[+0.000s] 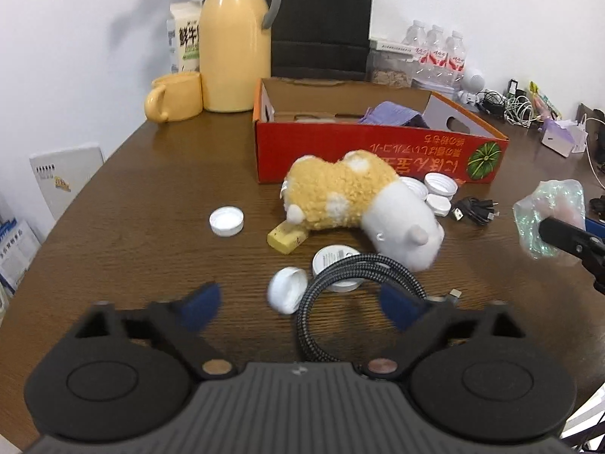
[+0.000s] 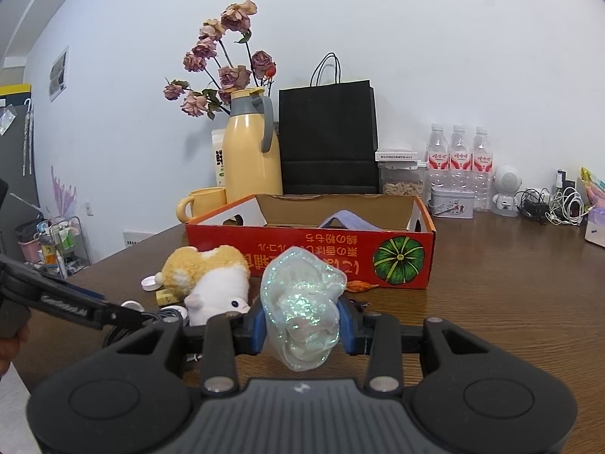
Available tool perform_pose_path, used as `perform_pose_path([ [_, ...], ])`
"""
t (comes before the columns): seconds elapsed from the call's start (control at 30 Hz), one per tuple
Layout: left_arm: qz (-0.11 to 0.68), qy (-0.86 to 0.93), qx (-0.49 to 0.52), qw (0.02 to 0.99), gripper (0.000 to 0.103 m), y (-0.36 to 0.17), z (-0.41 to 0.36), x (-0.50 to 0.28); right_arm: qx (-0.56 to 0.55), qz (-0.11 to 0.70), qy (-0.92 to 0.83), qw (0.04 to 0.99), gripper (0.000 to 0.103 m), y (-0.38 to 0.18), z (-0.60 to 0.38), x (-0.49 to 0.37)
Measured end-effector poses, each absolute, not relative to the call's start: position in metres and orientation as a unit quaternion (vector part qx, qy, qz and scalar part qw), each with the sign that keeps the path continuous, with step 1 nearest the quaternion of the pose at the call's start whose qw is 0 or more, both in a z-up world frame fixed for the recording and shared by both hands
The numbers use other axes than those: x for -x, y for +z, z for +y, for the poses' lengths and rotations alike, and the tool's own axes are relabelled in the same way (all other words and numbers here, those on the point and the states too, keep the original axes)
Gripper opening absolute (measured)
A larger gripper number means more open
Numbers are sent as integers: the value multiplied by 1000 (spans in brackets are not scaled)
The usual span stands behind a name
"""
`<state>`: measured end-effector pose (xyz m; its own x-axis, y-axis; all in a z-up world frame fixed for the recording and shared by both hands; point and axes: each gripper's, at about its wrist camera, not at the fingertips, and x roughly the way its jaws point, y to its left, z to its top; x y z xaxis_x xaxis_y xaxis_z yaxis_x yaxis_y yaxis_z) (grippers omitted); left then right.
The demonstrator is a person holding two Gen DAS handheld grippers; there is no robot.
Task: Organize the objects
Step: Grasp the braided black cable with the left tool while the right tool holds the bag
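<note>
A: Iridescent scrunchie point(image 2: 302, 310) is clamped between the blue pads point(image 2: 258, 327) of the right gripper point(image 2: 304, 331), bunched up and lifted off the table point(image 2: 491, 302).

B: And where does it need to go?

A: Probably the red cardboard box point(image 2: 310, 257). It sits straight ahead of the right gripper's tips, just beyond them, open top up, with its long side running across the line the fingers point along. A purple cloth point(image 2: 348, 221) already lies inside.

B: What about the other tool?

A: The left gripper point(image 1: 298, 302) is spread wide and holds nothing. A braided cable point(image 1: 340, 295) and a white cap point(image 1: 287, 289) lie on the table between its fingers, untouched as far as I can tell. The plush toy point(image 1: 355, 200) lies further ahead of it, in front of the box.

B: So which hand acts?

A: The right one, I'd judge: it already carries the scrunchie and the box wall is directly in front, so forward and over the near wall.
</note>
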<state>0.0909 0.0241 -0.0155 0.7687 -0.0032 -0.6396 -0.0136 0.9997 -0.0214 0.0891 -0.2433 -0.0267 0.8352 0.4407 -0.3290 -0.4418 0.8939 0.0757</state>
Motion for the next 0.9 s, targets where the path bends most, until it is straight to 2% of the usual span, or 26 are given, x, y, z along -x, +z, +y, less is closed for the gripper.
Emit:
perform_pose_path([
  [0.03, 340, -3, 13, 940, 103, -14, 23, -91, 2, 172, 230, 958, 36, -27, -243, -89],
  [0.43, 416, -24, 3, 909, 103, -34, -8, -105, -2, 176, 229, 957, 36, -30, -245, -90],
  [0.73, 399, -22, -12, 917, 103, -42, -15, -105, -10, 178, 232, 956, 36, -33, -249, -91],
  [0.77, 397, -19, -10, 918, 102, -42, -15, -104, -10, 178, 232, 956, 36, -33, -249, -91],
  [0.83, 384, -13, -10, 923, 93, -39, -15, -100, -11, 177, 232, 956, 36, -33, -249, -91],
  [0.9, 385, -20, -2, 923, 92, -38, -13, -98, -10, 177, 232, 957, 36, -33, -249, -91],
])
